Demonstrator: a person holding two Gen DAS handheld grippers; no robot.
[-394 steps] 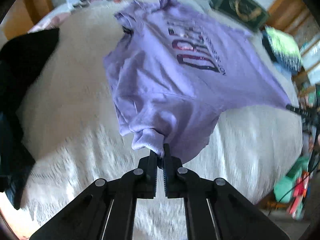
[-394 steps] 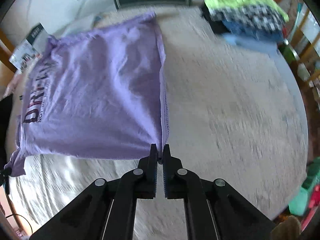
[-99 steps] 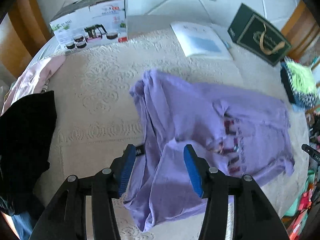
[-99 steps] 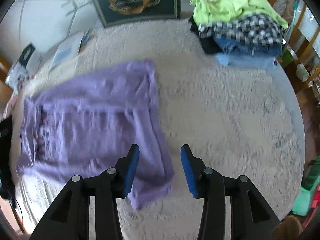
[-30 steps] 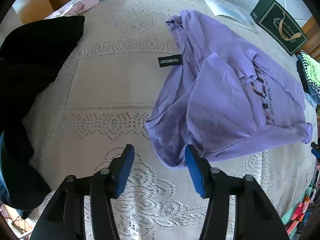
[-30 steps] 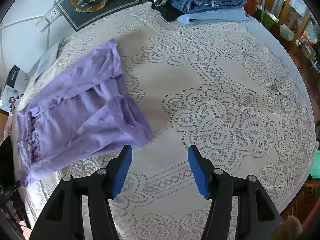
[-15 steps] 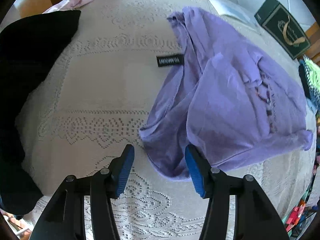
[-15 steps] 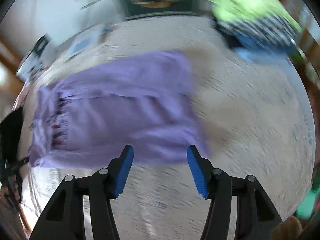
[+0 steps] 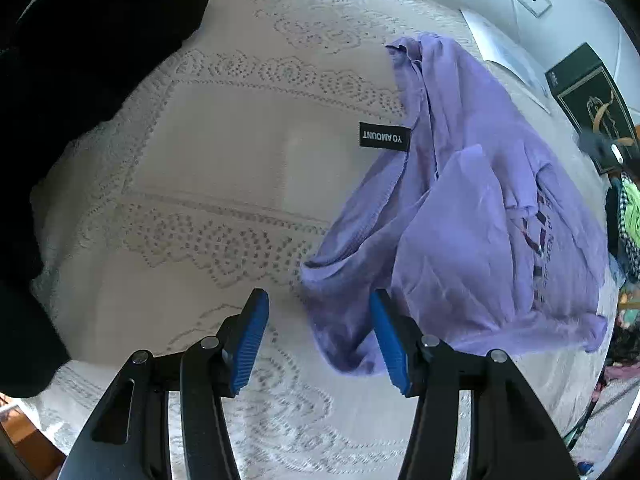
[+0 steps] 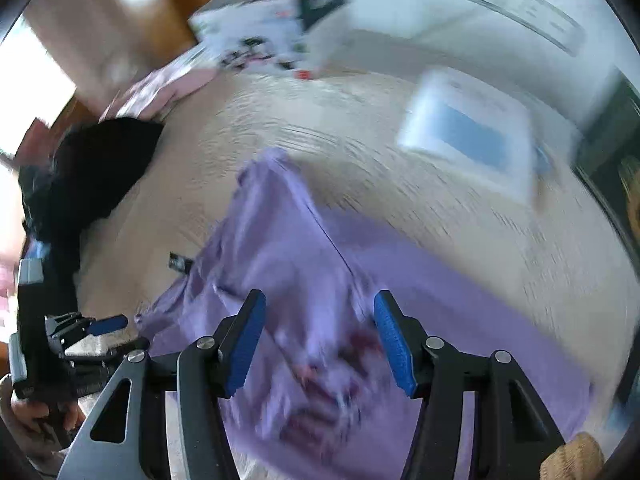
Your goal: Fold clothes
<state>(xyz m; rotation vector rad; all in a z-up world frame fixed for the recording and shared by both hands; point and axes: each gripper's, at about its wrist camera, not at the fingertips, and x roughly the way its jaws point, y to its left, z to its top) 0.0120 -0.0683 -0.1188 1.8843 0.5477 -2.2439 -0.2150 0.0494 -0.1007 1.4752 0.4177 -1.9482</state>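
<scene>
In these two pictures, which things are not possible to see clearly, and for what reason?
- Print on the purple shirt: right wrist view, smeared by motion blur.
- Same print: left wrist view, partly covered by a fold.
- Folded clothes pile: left wrist view, cut by the picture edge.
- White box: right wrist view, lettering blurred.

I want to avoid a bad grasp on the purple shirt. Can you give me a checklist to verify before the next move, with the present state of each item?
1. Left gripper open, nothing pinched: ok.
2. Right gripper open, nothing pinched: ok.
3. Purple shirt lies flat for folding: not ok, it is bunched and creased.
4. Shirt corner between the left fingers: ok, the near corner sits in the gap.
5. Right wrist view sharp enough to aim: not ok, blurred.
6. Black garment apart from the shirt: ok.
</scene>
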